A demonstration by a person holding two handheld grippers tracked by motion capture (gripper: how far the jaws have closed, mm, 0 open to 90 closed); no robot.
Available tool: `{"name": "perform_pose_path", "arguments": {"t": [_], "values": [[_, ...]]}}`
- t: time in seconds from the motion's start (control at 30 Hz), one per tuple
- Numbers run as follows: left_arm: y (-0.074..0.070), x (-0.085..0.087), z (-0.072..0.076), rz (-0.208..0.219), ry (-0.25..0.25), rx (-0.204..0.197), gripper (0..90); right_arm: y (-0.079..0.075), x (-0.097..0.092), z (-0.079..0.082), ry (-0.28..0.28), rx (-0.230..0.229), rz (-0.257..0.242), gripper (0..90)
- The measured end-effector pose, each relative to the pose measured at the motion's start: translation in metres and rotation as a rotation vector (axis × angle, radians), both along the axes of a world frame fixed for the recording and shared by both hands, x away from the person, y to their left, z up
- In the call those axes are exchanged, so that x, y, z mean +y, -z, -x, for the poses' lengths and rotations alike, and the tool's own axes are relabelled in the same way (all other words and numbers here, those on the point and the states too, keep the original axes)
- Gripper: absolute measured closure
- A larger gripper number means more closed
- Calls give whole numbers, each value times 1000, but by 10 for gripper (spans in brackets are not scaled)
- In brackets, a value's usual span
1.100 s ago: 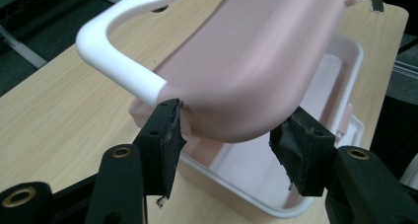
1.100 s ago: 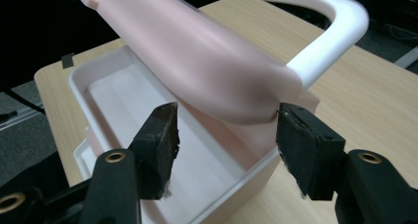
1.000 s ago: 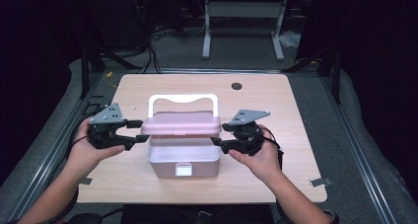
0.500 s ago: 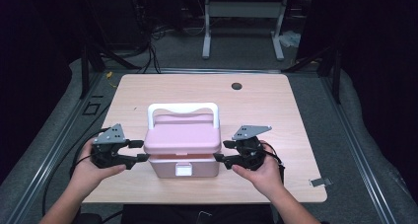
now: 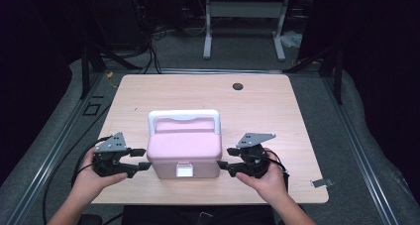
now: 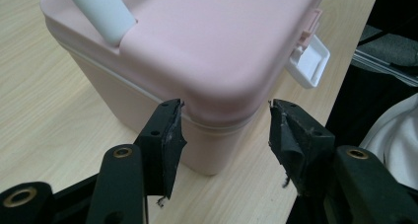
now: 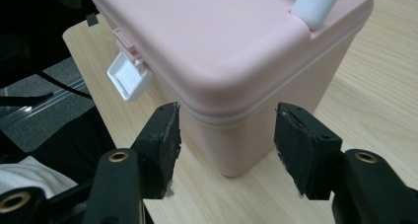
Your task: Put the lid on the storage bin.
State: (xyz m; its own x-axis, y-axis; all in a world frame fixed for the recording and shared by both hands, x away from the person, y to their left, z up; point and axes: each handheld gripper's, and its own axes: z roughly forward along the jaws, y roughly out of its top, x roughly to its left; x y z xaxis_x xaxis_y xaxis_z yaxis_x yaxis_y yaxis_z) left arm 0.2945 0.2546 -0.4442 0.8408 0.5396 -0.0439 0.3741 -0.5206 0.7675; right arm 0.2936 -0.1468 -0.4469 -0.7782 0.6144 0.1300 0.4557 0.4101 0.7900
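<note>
- A lidded box (image 5: 184, 153) is sitting on the table (image 5: 277, 116), toward the near edge.
- The box's handle (image 5: 183, 117) is standing up over the far side of its lid.
- A latch (image 5: 184, 171) is hanging on the box's near face.
- The left gripper (image 5: 141, 159) is sitting just left of the box, jaws spread at its near left corner.
- The right gripper (image 5: 224, 158) is sitting just right of the box, jaws spread at its near right corner.
- A round hole (image 5: 237, 86) is lying well behind the box, to its right.

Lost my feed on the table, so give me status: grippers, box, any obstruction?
Left gripper open, right gripper open, flanking pink box. Lid down, white latch facing the person. Nothing blocking.
</note>
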Motion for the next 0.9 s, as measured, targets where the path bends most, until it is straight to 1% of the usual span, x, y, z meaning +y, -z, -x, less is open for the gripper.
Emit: {"name": "perform_pose_path", "arguments": {"t": [0.03,0.1,0.23,0.27,0.33,0.37,0.4,0.43,0.47,0.5,0.53,0.6,0.67,0.73,0.77,0.83,0.87,0.9], "values": [[0,1,0,-1,-6,-1,463,0,-1,0,2,-1,1,424],[1,3,0,1,-10,19,463,2,-4,-1,14,5,6,424],[3,8,1,-8,-19,28,464,6,-12,-2,36,8,15,424],[4,10,2,-13,-21,29,464,6,-13,-2,43,8,24,424],[6,15,2,-12,-37,35,465,8,-17,-2,55,7,32,424],[6,15,2,-12,-37,35,466,8,-17,-2,55,7,32,424],[9,20,2,-11,-56,42,466,10,-20,-3,67,14,39,424],[9,20,2,-11,-56,42,466,12,-22,-4,73,19,44,424],[14,25,1,-18,-78,43,467,13,-24,-6,79,27,51,424],[14,25,1,-18,-78,43,469,15,-25,-7,85,32,50,424],[19,29,0,-14,-99,56,470,16,-27,-9,89,40,49,424],[24,33,-3,-14,-116,62,474,18,-29,-11,101,47,47,424],[29,36,-5,-19,-135,67,481,20,-31,-14,112,53,48,424],[31,37,-6,-18,-143,70,481,21,-31,-15,116,54,49,424],[37,38,-8,-13,-158,77,486,24,-33,-18,128,60,49,424],[42,39,-10,-12,-172,77,487,26,-34,-19,139,62,43,424],[44,39,-10,-4,-181,74,489,27,-34,-20,145,62,41,424],[44,39,-10,-4,-181,74,494,27,-34,-20,145,62,41,424]]}}
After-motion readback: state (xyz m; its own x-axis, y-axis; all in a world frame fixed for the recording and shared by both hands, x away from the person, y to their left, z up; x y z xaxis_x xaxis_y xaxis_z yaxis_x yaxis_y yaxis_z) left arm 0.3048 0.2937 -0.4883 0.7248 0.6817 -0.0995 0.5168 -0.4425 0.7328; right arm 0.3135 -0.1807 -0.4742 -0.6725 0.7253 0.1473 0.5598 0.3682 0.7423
